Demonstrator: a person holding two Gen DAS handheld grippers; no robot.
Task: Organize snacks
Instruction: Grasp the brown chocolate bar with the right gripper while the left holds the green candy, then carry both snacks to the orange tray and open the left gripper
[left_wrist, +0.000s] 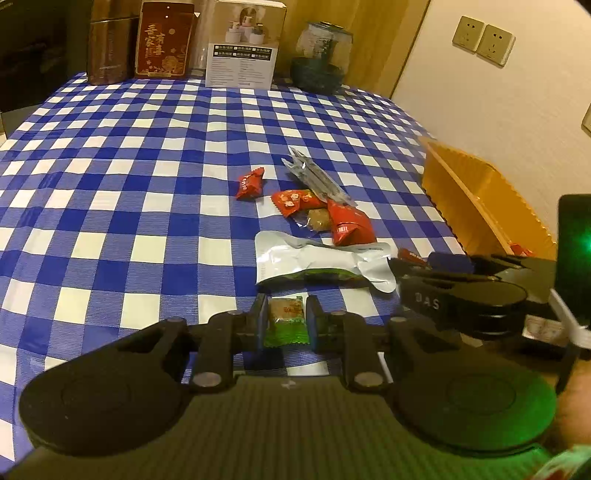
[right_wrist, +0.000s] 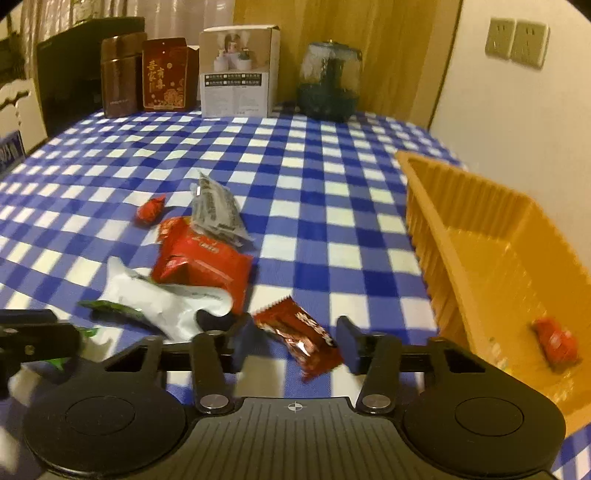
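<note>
A matt blue-and-white checked cloth (right_wrist: 314, 206) covers the desk. The ribbed orange plastic tray (right_wrist: 480, 236) looks smooth. The dark red foil snack packet (right_wrist: 299, 336) shines glossy; the white foil pouch (left_wrist: 317, 258) is crinkled.

1. We see the snack pile (right_wrist: 199, 258) lying mid-table on the tablecloth (right_wrist: 314, 177).
2. The tray (right_wrist: 480, 236) sits right of the pile, with 1 packet (right_wrist: 556, 341) inside.
3. Behind, along the far edge, stand 3 boxes (right_wrist: 238, 74), and a jar (right_wrist: 330, 81) to their right.
</note>
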